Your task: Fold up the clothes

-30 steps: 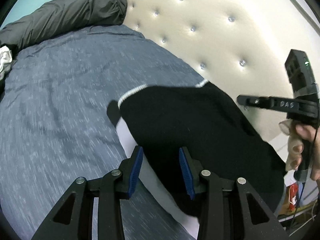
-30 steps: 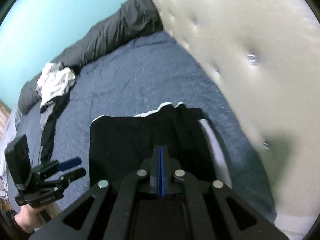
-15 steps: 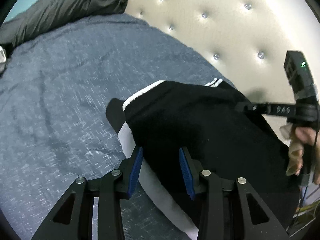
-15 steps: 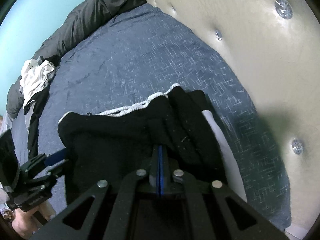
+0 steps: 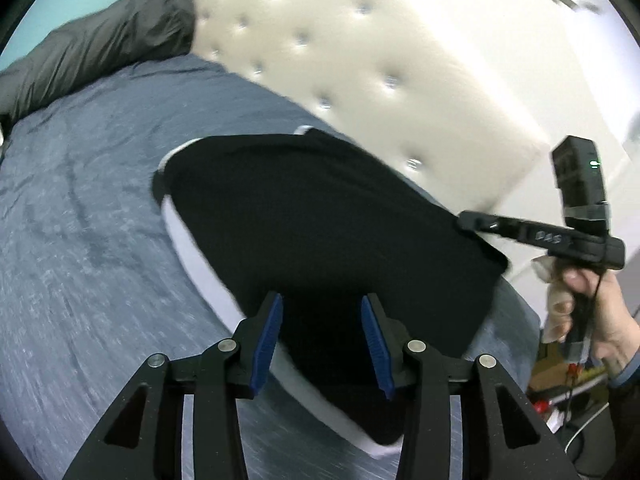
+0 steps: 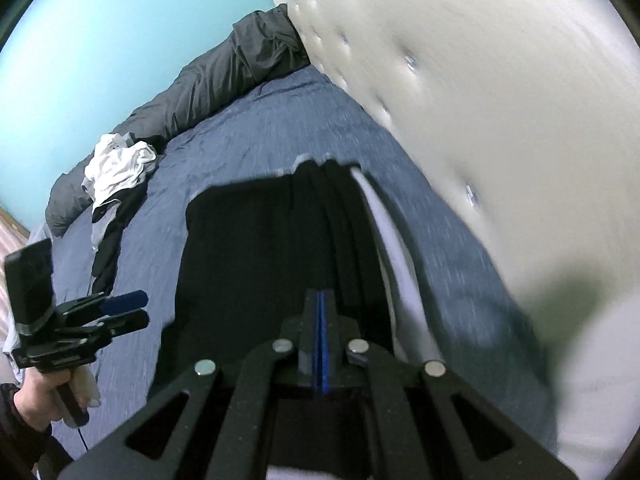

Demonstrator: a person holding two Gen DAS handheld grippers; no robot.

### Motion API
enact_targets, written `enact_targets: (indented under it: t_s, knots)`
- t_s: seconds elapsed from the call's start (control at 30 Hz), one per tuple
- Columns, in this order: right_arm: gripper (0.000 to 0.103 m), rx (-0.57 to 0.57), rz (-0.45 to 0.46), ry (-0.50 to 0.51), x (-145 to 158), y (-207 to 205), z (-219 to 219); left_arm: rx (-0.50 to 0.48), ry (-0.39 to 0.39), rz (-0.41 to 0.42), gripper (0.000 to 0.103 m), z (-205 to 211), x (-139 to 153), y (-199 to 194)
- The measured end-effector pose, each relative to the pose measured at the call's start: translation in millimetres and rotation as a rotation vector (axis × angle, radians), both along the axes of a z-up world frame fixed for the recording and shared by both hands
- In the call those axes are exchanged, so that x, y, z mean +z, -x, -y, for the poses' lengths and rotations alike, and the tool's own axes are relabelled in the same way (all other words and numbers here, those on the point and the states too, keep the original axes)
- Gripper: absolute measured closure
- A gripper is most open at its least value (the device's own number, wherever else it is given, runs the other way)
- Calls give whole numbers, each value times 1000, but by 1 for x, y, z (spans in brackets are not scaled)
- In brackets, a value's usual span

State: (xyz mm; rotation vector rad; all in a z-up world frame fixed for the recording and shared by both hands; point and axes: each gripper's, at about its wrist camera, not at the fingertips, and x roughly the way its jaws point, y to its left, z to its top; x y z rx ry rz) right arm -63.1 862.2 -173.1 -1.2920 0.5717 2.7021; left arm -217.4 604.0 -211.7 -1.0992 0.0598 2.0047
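On the blue bedspread (image 5: 80, 240), beside the tufted headboard (image 5: 400, 60), lies a black garment (image 5: 320, 232) with white trim: soft, light and limp, probably best taken at corners or hems. Left gripper (image 5: 322, 336): jaws partly apart and opening, straddling the fabric. Right gripper (image 6: 320, 320): clenched on the garment's edge.
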Motion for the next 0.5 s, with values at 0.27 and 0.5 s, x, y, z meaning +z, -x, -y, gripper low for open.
enact_targets:
  t_s: [0.27,0.5]
  knots:
    - [103,-36,8,-45,-25,-35,19,-9,25,37,58,-11,-21,-37]
    - [103,-51,-9,-74,-50,-44,22,-1,84,3,56,-14,-29,-46]
